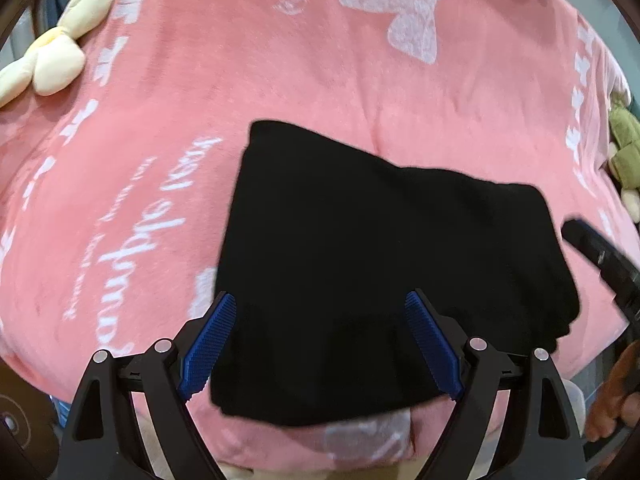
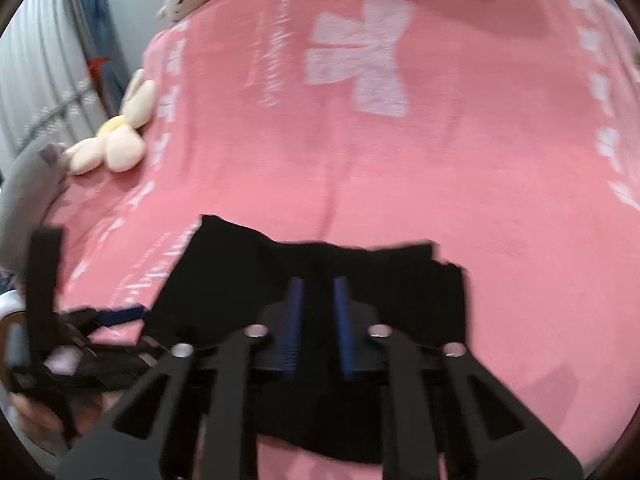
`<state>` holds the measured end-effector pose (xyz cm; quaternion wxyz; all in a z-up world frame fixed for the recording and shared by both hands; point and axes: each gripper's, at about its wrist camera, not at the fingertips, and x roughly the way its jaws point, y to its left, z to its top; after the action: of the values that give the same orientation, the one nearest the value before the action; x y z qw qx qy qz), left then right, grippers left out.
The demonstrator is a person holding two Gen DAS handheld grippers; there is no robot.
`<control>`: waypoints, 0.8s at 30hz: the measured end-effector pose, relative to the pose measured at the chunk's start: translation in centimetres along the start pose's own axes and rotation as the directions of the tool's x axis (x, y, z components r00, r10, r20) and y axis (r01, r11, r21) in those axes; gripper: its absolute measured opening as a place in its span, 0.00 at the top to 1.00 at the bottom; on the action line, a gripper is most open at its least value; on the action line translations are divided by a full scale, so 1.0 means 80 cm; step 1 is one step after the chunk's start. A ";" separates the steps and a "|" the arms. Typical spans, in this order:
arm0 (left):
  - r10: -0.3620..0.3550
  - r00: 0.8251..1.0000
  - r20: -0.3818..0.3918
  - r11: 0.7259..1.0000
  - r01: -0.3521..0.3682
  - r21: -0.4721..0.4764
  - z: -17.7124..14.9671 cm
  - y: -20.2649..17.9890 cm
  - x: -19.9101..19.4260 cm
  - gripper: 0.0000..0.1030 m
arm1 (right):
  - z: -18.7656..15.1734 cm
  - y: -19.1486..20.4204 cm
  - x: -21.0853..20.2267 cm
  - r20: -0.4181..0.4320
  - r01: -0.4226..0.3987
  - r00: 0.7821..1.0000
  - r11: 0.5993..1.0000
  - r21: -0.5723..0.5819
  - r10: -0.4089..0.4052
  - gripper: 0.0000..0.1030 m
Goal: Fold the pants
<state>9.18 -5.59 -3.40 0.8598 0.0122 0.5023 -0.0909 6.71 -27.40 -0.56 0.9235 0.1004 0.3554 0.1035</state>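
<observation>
The black pants (image 1: 360, 264) lie folded into a compact rectangle on the pink blanket (image 1: 280, 88). My left gripper (image 1: 320, 300) is open, its blue pads spread wide just above the near edge of the pants, holding nothing. In the right wrist view the pants (image 2: 224, 276) lie under my right gripper (image 2: 318, 284), whose blue pads stand a narrow gap apart over the cloth with nothing between them. The right gripper's body (image 1: 600, 256) shows at the right edge of the left wrist view. The left gripper (image 2: 100, 316) shows at the left of the right wrist view.
A cream plush flower (image 1: 52, 48) lies at the blanket's left edge, also in the right wrist view (image 2: 116, 136). A green plush toy (image 1: 624, 140) sits at the right edge. A grey cushion (image 2: 32, 184) and curtains (image 2: 36, 60) are at the left.
</observation>
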 end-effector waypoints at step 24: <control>-0.113 0.989 0.091 0.982 0.125 -0.139 -0.019 0.050 -0.017 0.16 | -0.047 -0.087 -0.021 -0.076 0.228 0.973 0.949 0.217 -0.216 0.29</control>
<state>7.89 -1.26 -3.29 0.8715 -0.0842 0.4713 -0.1059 3.80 -34.05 -4.04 0.9025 0.1607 0.3976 -0.0391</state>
